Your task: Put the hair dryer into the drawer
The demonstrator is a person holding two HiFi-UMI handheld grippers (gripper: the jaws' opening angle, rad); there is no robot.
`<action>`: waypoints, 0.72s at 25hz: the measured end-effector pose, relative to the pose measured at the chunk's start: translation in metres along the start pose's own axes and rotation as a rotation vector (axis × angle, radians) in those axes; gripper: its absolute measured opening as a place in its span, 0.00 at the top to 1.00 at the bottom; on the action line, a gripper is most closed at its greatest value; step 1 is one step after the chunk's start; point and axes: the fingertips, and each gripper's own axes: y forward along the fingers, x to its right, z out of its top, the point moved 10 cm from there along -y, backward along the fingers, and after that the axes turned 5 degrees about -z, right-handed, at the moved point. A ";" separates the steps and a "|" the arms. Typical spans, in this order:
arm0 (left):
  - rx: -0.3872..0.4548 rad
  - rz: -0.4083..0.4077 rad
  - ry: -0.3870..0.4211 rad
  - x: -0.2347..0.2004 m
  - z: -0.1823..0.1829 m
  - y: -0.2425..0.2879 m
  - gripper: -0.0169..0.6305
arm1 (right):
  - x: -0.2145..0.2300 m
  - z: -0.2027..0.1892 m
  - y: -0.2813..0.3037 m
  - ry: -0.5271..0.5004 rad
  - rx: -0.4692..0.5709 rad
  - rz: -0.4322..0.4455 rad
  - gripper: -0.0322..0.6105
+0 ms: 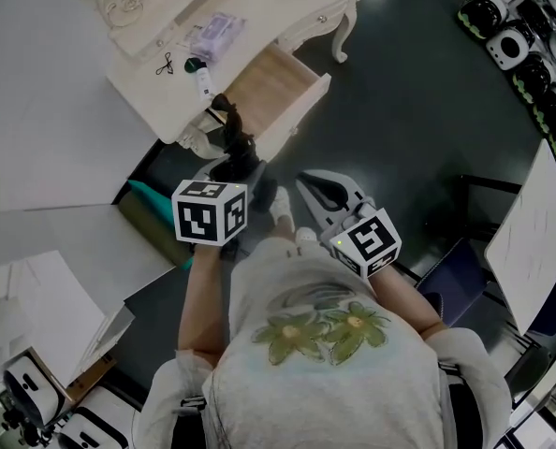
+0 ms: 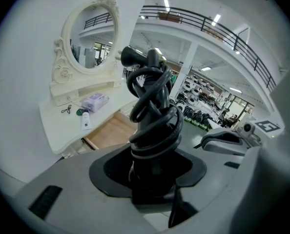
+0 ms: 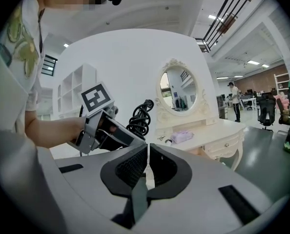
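Observation:
A black hair dryer with its cord wound round it stands up between the jaws of my left gripper, which is shut on its lower end. In the head view the left gripper holds the hair dryer just in front of the open wooden drawer of the white dressing table. The drawer looks empty. My right gripper hangs to the right of it, jaws shut with nothing between them. The right gripper view shows its pads closed together and the hair dryer to the left.
On the table top lie a purple packet, a small white bottle and a hair clip. An oval mirror stands on the table. A teal object lies on the dark floor by the table's left.

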 end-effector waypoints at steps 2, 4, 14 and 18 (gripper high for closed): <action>-0.010 -0.004 0.000 -0.008 0.007 0.007 0.66 | 0.006 0.001 0.008 0.007 -0.005 -0.009 0.91; -0.022 -0.006 -0.001 -0.016 0.012 0.014 0.66 | 0.011 0.002 0.017 0.013 -0.010 -0.014 0.91; -0.106 -0.024 0.017 -0.048 0.025 0.043 0.66 | 0.029 0.008 0.052 0.026 -0.023 -0.037 0.91; -0.129 -0.036 0.018 -0.059 0.030 0.054 0.66 | 0.033 0.009 0.063 0.033 -0.028 -0.048 0.91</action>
